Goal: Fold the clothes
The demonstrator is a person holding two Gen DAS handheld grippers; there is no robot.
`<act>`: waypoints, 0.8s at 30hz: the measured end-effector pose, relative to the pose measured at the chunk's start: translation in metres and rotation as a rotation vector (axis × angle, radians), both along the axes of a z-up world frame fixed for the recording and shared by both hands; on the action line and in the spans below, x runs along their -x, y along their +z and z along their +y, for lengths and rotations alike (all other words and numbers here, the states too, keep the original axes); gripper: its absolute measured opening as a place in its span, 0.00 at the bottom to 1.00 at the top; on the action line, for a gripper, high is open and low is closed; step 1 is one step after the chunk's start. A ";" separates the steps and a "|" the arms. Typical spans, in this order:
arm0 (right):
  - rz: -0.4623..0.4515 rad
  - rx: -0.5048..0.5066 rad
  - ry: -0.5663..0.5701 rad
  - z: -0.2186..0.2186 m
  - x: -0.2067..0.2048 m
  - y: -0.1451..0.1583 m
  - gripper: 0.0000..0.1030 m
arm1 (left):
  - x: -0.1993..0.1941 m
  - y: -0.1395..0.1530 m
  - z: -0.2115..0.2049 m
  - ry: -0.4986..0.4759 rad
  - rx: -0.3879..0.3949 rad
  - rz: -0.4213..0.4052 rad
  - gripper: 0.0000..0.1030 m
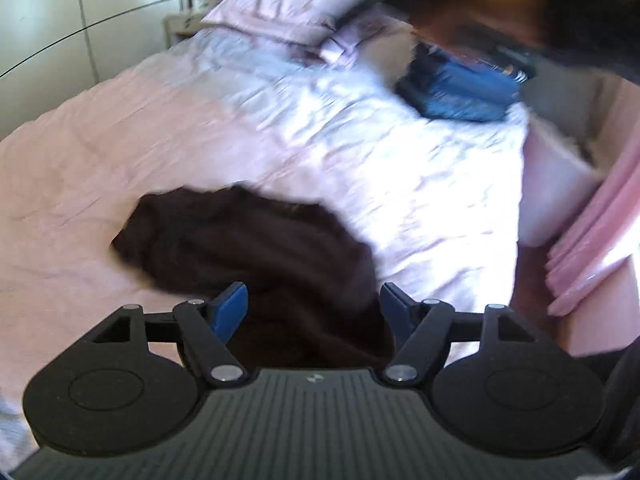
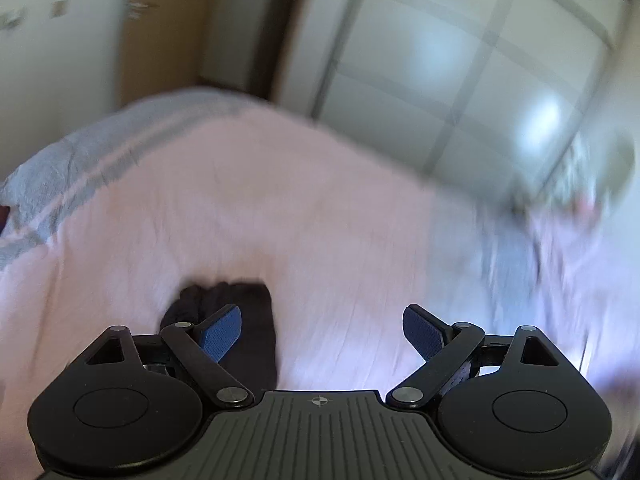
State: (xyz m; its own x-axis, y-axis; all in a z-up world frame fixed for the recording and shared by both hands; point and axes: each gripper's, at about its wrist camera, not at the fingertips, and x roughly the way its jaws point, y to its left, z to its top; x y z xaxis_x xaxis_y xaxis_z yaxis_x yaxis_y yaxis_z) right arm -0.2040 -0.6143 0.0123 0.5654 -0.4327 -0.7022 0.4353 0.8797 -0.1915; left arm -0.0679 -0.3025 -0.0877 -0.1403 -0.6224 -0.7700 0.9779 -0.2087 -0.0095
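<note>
- Two grippers, left gripper (image 1: pixel 312 308) and right gripper (image 2: pixel 322 334), stand with jaws apart, gripping nothing.
- We find the dark garment (image 1: pixel 248 248) on the pink bedspread (image 1: pixel 80 168), directly ahead of the left gripper.
- We judge the left hand nearer; the garment's long axis is unclear.

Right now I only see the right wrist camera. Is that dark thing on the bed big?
Observer: Yes. In the left view the dark garment spreads wide in a rumpled heap on the bed.
Operator: Is the left gripper holding it?
Observer: No. The left gripper is open above it, pads apart.
Operator: Anything else on the bed?
Observer: A blue pile sits far off near the pillows.
</note>
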 end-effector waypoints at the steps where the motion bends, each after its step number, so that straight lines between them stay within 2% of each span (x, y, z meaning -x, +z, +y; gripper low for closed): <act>1: 0.005 -0.076 -0.058 -0.001 0.017 -0.016 0.88 | -0.008 -0.003 -0.011 0.006 -0.008 -0.020 0.68; 4: 0.010 -0.319 -0.232 -0.005 0.068 -0.066 0.88 | -0.031 -0.015 -0.050 0.020 -0.019 -0.081 0.71; 6: -0.028 -0.455 -0.295 -0.006 0.093 -0.089 0.88 | -0.047 -0.026 -0.083 0.023 -0.021 -0.138 0.74; 8: -0.077 -0.585 -0.321 -0.006 0.097 -0.111 0.88 | -0.061 -0.040 -0.113 -0.001 -0.024 -0.209 0.75; 11: -0.146 -0.750 -0.350 -0.009 0.097 -0.146 0.88 | -0.069 -0.078 -0.168 -0.085 -0.043 -0.316 0.75; 13: -0.183 -0.823 -0.376 -0.013 0.091 -0.167 0.88 | -0.072 -0.103 -0.205 -0.124 -0.061 -0.361 0.75; 15: -0.226 -0.896 -0.395 -0.018 0.085 -0.190 0.85 | -0.071 -0.123 -0.237 -0.176 -0.058 -0.368 0.75; 16: -0.251 -0.932 -0.400 -0.021 0.083 -0.202 0.72 | -0.069 -0.132 -0.253 -0.215 -0.058 -0.370 0.75; 17: -0.253 -0.958 -0.405 -0.024 0.079 -0.213 0.66 | -0.066 -0.142 -0.265 -0.259 -0.066 -0.375 0.75; 18: -0.249 -0.980 -0.409 -0.027 0.075 -0.224 0.50 | -0.063 -0.151 -0.277 -0.310 -0.075 -0.387 0.75; 19: -0.233 -0.989 -0.416 -0.030 0.074 -0.230 0.19 | -0.060 -0.158 -0.287 -0.361 -0.082 -0.405 0.75; 20: -0.228 -1.002 -0.422 -0.035 0.078 -0.231 0.12 | -0.059 -0.164 -0.296 -0.409 -0.089 -0.422 0.75; 21: -0.235 -1.011 -0.425 -0.039 0.086 -0.230 0.10 | -0.057 -0.169 -0.305 -0.457 -0.095 -0.440 0.75; 24: -0.199 -0.929 -0.414 -0.046 0.112 -0.212 0.07 | -0.068 -0.178 -0.336 -0.531 -0.152 -0.412 0.75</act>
